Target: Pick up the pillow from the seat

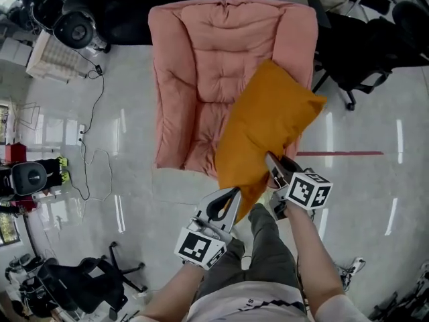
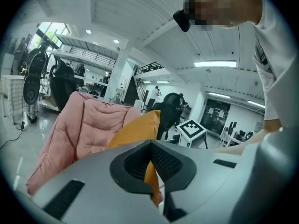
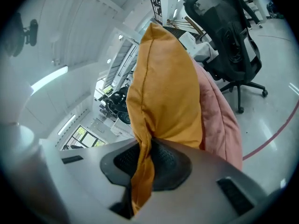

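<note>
A slip is judged possible: only thin fabric edges are pinched, so the pillow [image 1: 265,129] could be dropped back onto the seat [image 1: 194,59]. The pillow, tilted over the seat's 5 o'clock corner, is clamped by the left gripper [image 1: 231,196] at its 7 o'clock and the right gripper [image 1: 273,163] at its 6 o'clock, with both sets of jaws nearly closed

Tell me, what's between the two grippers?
The lower edge of the orange pillow stretches between the left gripper and the right gripper, each shut on it; the head view shows this.
</note>
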Action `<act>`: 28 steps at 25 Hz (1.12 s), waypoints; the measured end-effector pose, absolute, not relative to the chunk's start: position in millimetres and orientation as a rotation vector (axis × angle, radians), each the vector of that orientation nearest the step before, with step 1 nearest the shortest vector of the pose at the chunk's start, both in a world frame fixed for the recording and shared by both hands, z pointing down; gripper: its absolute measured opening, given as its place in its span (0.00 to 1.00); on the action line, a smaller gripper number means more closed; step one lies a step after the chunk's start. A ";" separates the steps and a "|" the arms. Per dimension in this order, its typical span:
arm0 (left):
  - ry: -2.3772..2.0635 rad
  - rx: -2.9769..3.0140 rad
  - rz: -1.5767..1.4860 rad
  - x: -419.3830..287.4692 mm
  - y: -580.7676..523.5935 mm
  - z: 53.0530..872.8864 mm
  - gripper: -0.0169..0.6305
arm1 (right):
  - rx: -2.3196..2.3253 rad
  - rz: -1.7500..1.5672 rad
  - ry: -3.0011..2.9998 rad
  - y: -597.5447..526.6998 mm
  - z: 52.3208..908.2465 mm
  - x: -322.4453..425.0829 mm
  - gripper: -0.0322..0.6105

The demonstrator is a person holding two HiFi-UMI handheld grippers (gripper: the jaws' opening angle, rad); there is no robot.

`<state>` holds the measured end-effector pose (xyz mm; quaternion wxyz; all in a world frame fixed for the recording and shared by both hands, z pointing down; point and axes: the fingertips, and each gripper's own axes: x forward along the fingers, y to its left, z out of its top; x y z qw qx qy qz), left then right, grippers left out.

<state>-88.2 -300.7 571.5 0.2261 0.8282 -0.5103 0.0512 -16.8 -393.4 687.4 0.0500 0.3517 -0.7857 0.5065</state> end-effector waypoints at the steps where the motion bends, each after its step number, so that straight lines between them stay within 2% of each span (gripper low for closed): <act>1: -1.419 2.282 0.125 -92.4 -298.8 565.7 0.04 | 1.060 1.537 -2.408 -393.3 677.8 -18.6 0.13; 13: -1.479 2.375 -0.112 -113.3 -277.4 457.6 0.04 | 0.947 1.470 -2.536 -355.9 549.5 -25.8 0.12; 28: -1.508 2.473 -0.321 -154.2 -228.0 294.7 0.04 | 0.718 1.533 -2.752 -289.7 360.2 -81.0 0.12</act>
